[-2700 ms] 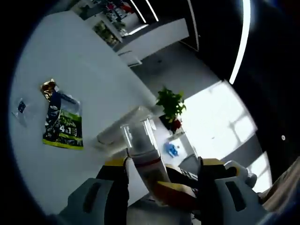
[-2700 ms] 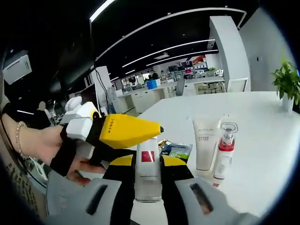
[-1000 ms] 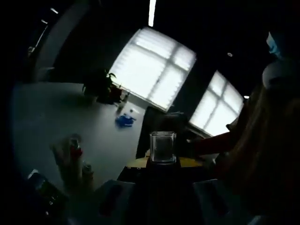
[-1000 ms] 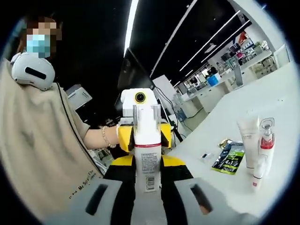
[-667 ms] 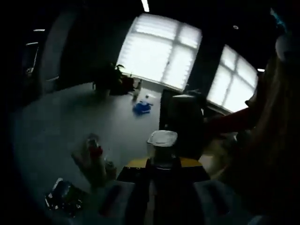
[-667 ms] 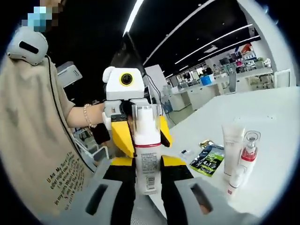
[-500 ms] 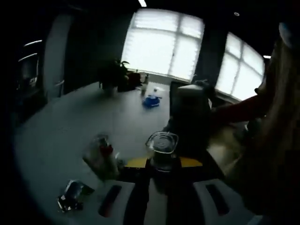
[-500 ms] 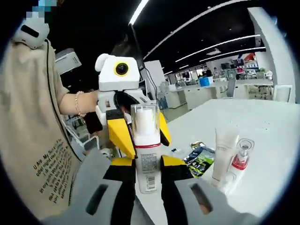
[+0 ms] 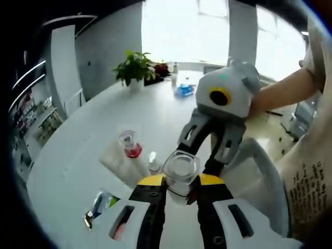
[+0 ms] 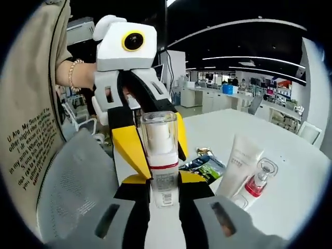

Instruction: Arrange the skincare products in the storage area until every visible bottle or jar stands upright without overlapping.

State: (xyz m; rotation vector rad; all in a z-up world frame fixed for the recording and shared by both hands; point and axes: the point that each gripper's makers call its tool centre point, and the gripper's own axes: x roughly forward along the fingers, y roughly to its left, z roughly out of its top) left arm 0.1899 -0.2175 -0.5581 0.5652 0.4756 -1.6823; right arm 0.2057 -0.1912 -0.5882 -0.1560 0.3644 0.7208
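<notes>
Both hand-held grippers, left [image 9: 179,193] and right [image 10: 158,194], clamped on pump bottle [image 10: 160,155]; lower upright onto counter [image 10: 290,171] beside tube [image 10: 237,165], release one side first.

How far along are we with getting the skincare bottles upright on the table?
Done: the white tube and the red-collared pump bottle stand side by side on the table. In hand: both hand-held grippers, left and right, clamp the clear-capped bottle above the table edge. Left: set it down upright apart from those two. A green sachet lies flat nearby.
</notes>
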